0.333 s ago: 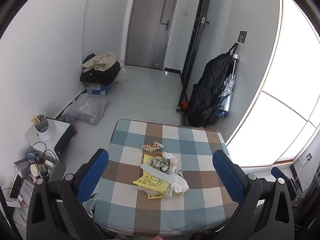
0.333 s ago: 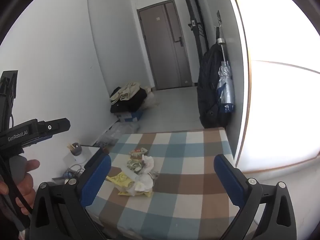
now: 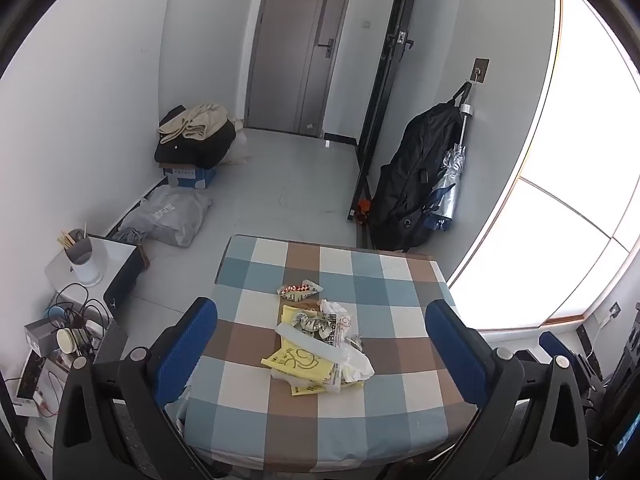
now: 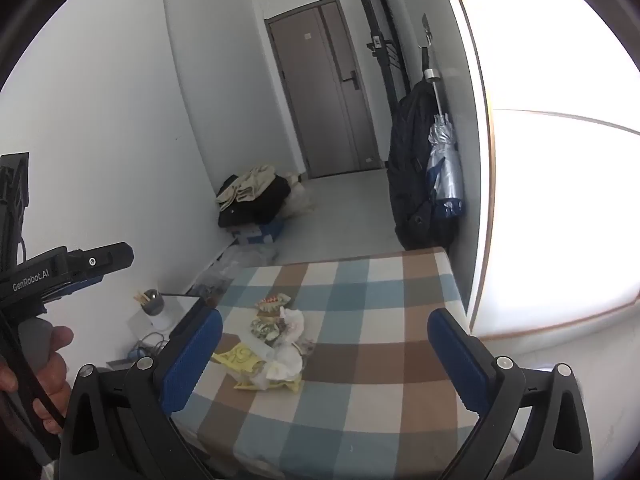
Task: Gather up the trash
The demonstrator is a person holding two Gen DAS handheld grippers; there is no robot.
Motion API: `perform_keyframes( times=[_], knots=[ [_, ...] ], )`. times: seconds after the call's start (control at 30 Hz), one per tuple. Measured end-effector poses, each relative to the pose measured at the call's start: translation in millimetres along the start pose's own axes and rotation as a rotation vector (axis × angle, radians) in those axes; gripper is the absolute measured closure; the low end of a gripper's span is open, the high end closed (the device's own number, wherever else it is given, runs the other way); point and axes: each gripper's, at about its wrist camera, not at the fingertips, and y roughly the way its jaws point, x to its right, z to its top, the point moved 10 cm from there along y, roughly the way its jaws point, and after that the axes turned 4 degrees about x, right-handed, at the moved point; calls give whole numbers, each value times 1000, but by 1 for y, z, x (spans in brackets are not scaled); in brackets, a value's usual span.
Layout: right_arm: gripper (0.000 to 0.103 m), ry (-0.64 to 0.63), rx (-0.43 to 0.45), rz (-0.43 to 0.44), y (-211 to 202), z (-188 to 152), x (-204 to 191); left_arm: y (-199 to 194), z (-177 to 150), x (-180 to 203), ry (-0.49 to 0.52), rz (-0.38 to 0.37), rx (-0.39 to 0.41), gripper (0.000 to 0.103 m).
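Observation:
A heap of trash (image 3: 320, 344) lies in the middle of the checked table (image 3: 408, 404): yellow wrappers, clear plastic, crumpled white tissue and a red-patterned snack packet (image 3: 298, 289) at its far end. My left gripper (image 3: 320, 344) is open and empty, held high above the table with the heap between its blue pads. My right gripper (image 4: 324, 356) is open and empty, also above the table, with the trash heap (image 4: 272, 348) toward its left finger. The left gripper's body (image 4: 60, 272) shows at the left of the right wrist view, held by a hand.
A low white side table (image 3: 80, 268) with a cup of sticks and tangled cables stands left of the table. Bags and clothes on a box (image 3: 192, 144) lie on the floor by the wall. A black bag and an umbrella (image 3: 424, 184) hang on the right wall, near the bright window.

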Motion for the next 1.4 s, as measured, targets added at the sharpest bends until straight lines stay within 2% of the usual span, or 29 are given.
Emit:
perform_keyframes(
  times=[0.77, 1.2, 1.4],
  knots=[
    [0, 13, -3, -10, 2, 2, 4, 5, -5, 6, -21, -60, -39, 1],
    [0, 14, 1, -11, 2, 1, 7, 5, -8, 6, -25, -65, -42, 1],
    [0, 12, -1, -14, 1, -1, 8, 3, -7, 9, -29, -92, -37, 1]
  ],
)
